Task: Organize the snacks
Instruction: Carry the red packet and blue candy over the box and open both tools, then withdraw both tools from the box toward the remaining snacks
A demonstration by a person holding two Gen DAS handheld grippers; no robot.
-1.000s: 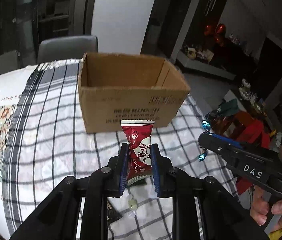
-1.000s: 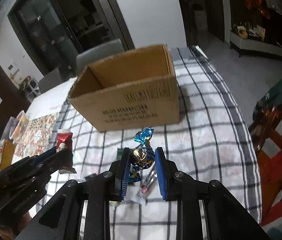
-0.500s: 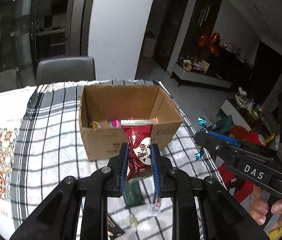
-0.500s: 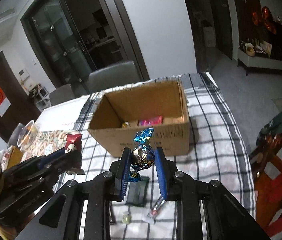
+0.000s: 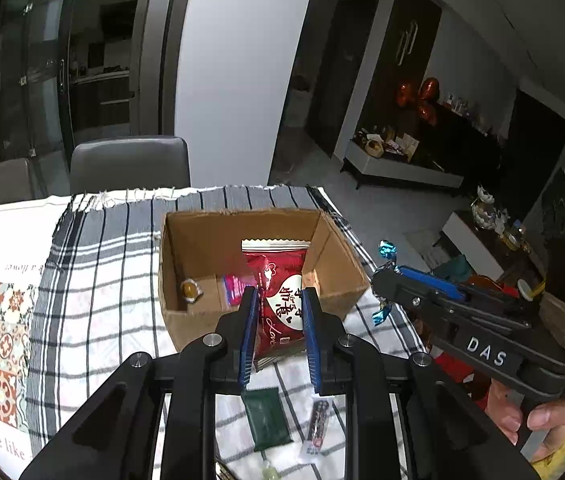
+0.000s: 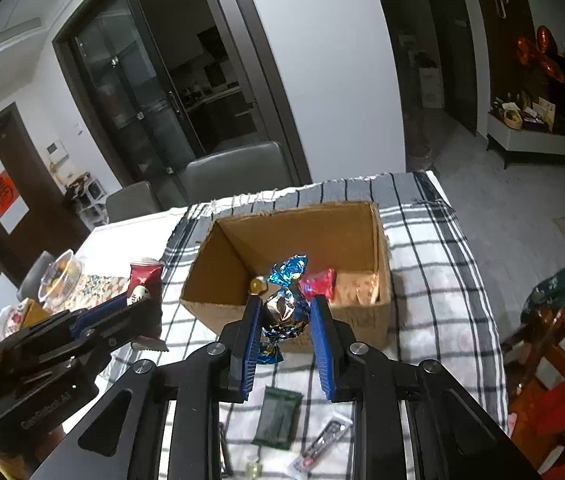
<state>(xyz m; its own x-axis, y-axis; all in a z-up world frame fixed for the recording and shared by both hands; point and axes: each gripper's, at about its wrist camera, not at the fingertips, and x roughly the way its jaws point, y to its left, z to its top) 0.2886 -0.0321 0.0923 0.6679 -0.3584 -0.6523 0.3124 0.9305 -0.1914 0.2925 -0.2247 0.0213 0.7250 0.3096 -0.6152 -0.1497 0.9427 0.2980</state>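
Above the near wall of the cardboard box [image 5: 206, 236], the red packet [image 5: 280, 300] sits pinched in the left gripper [image 5: 278, 336], jaws pressed on its sides; the foil candy [image 6: 284, 308] is clamped the same way in the right gripper [image 6: 286, 340]. Change over the last second: both grippers have risen and moved forward, so the view went from the box's outer face to straight down into it. Box floor now shows a gold candy [image 5: 189, 291] and a pink packet [image 5: 236, 288] already in. Means both carries are nearly at the drop point; next is probably opening over the box, a bit further in to clear the rim. Left on the checked cloth [image 5: 94, 280] in front: a green packet [image 5: 267, 418], a slim stick packet [image 5: 316, 426], a small pale candy [image 5: 268, 472].
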